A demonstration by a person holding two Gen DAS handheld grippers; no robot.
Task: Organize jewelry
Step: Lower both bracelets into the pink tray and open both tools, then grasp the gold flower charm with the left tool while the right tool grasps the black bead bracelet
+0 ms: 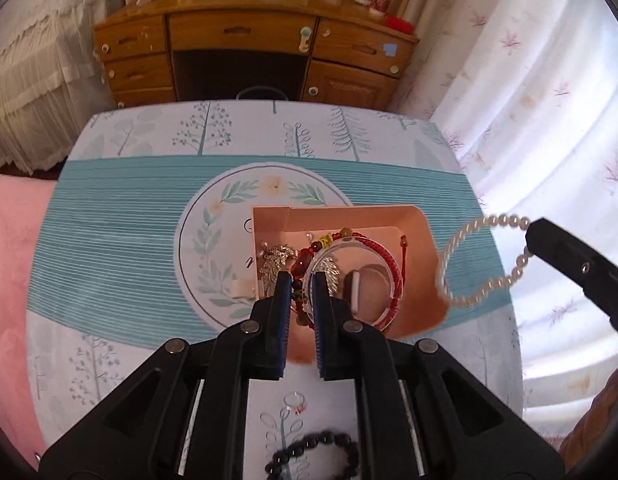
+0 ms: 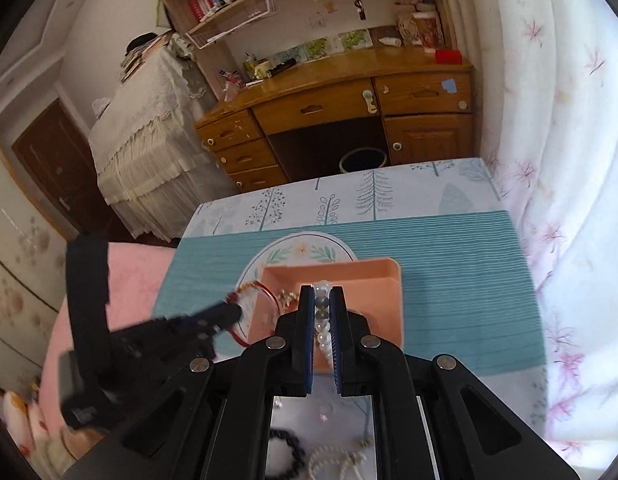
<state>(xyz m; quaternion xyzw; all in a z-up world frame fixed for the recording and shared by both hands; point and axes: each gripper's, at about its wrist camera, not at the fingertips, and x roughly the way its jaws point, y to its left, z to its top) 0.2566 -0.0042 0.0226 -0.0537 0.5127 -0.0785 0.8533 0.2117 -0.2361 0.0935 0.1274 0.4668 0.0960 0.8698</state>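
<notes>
A peach tray (image 1: 417,236) sits on the patterned table; it also shows in the right wrist view (image 2: 389,280). My left gripper (image 1: 300,278) is shut on a red beaded bracelet (image 1: 299,266) over the tray, which holds a red cord bangle (image 1: 395,276), silver brooches (image 1: 275,260) and a clear ring. My right gripper (image 2: 321,294) is shut on a pearl bracelet (image 2: 323,330), which hangs right of the tray in the left wrist view (image 1: 461,240). A black bead bracelet (image 1: 313,454) and a small ring (image 1: 296,400) lie on the table near me.
A wooden desk (image 1: 245,36) with drawers stands beyond the table. White curtains (image 1: 549,100) hang at right. A pink cushion (image 1: 9,260) lies at left. More pearl jewelry (image 2: 337,460) lies near the table's near edge.
</notes>
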